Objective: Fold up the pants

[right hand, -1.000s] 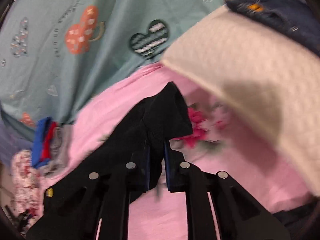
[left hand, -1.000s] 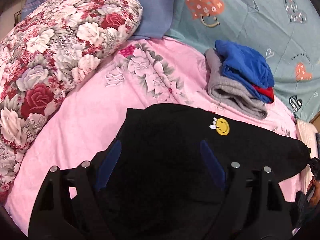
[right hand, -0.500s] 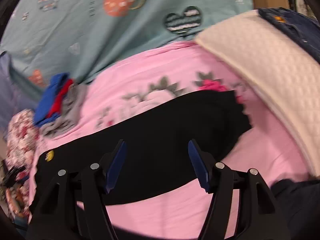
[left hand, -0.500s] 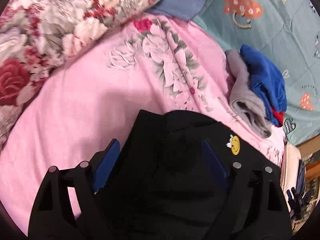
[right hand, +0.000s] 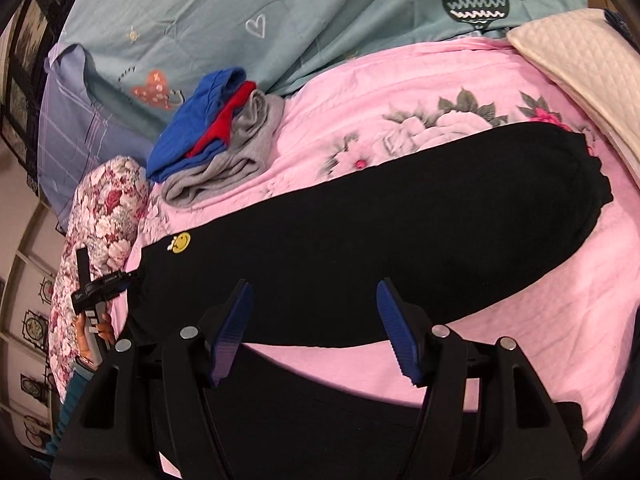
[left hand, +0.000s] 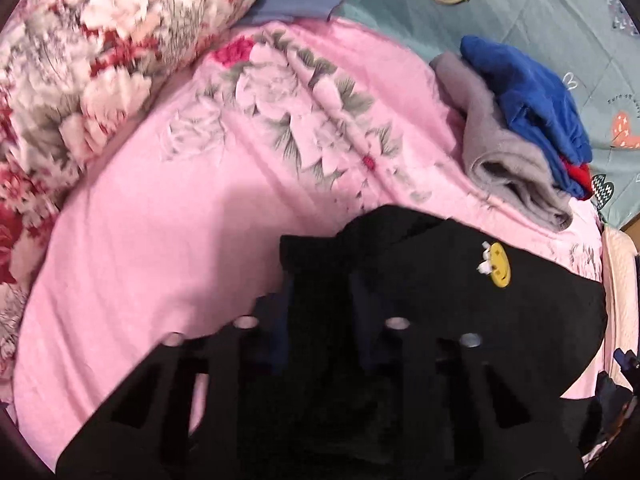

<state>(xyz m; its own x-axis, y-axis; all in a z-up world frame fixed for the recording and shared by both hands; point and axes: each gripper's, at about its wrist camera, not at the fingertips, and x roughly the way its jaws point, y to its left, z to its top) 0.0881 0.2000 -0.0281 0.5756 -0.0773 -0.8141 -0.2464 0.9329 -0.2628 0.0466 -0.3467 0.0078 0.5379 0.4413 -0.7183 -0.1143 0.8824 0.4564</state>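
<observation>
Black pants [right hand: 380,232] with a yellow smiley patch [right hand: 180,242] lie stretched across the pink floral bedsheet [right hand: 420,92], waist at the left and cuff at the right. My right gripper [right hand: 314,332] is open and empty above the near edge of the pants. My left gripper [left hand: 320,312] is shut on the waist end of the black pants [left hand: 440,300], with bunched cloth standing between its fingers. The smiley patch [left hand: 498,270] shows just right of it. The left gripper also shows in the right wrist view [right hand: 102,286], at the waist.
A pile of folded grey, blue and red clothes [left hand: 520,128] sits behind the pants, also in the right wrist view [right hand: 216,140]. A floral pillow [left hand: 80,72] lies at the left. A teal heart-print quilt [right hand: 280,12] runs along the back. A cream quilted pad [right hand: 580,68] lies at the right.
My left gripper has closed on the waist of the pants. My right gripper let go of the cuff, opened and pulled back; the leg now lies flat.
</observation>
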